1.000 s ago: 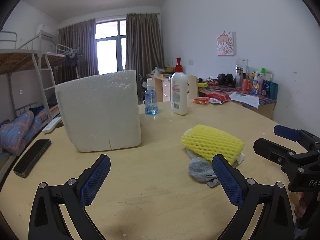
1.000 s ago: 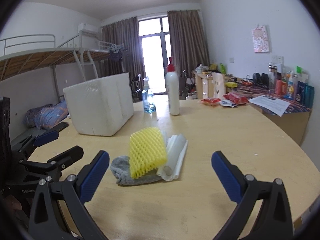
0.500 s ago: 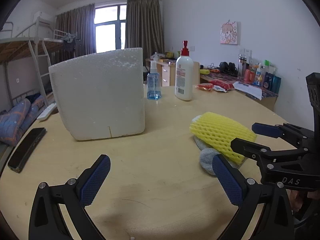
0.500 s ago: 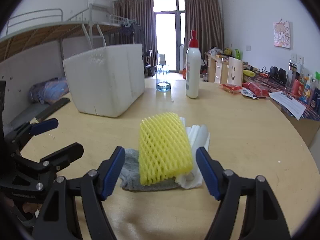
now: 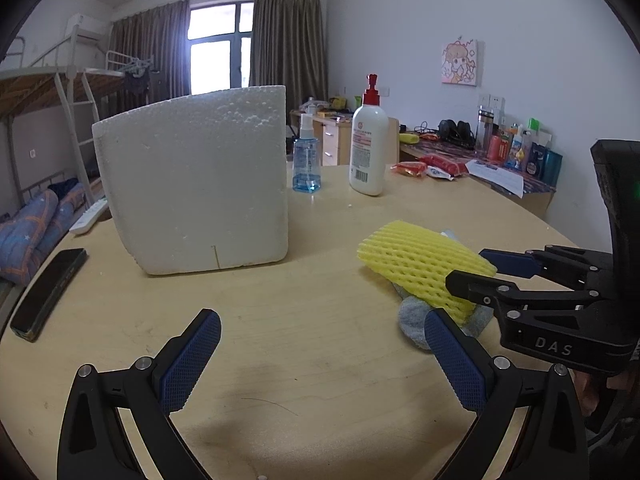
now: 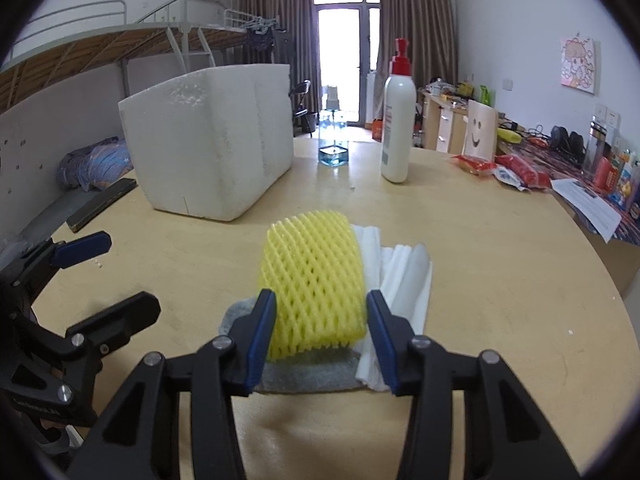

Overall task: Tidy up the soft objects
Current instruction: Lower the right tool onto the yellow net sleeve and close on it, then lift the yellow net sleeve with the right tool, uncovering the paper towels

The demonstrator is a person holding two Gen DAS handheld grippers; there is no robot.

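Note:
A yellow foam net (image 6: 312, 264) lies on top of a grey sock (image 6: 236, 316), beside folded white foam sheets (image 6: 404, 276), all on the round wooden table (image 6: 500, 260). My right gripper (image 6: 320, 316) is closing around the near end of the net. Its blue pads (image 6: 262, 332) stand right at the net's two sides, and the net shows no squeeze. In the left wrist view the net (image 5: 408, 256) and sock (image 5: 412, 320) lie at right, with the right gripper (image 5: 468, 268) reaching onto them. My left gripper (image 5: 320, 320) hangs open over bare table with nothing between its fingers.
A white styrofoam box (image 5: 192, 184) stands at the back left of the table. Behind it are a blue spray bottle (image 5: 306, 160) and a white pump bottle (image 5: 368, 148). A black phone (image 5: 48, 292) lies at the left edge. Snack packets (image 6: 516, 168) and papers sit at the far right.
The right gripper moved forward over the yellow net and its jaws narrowed from wide open to the net's sides. The left gripper stayed about where it was, turning slightly.

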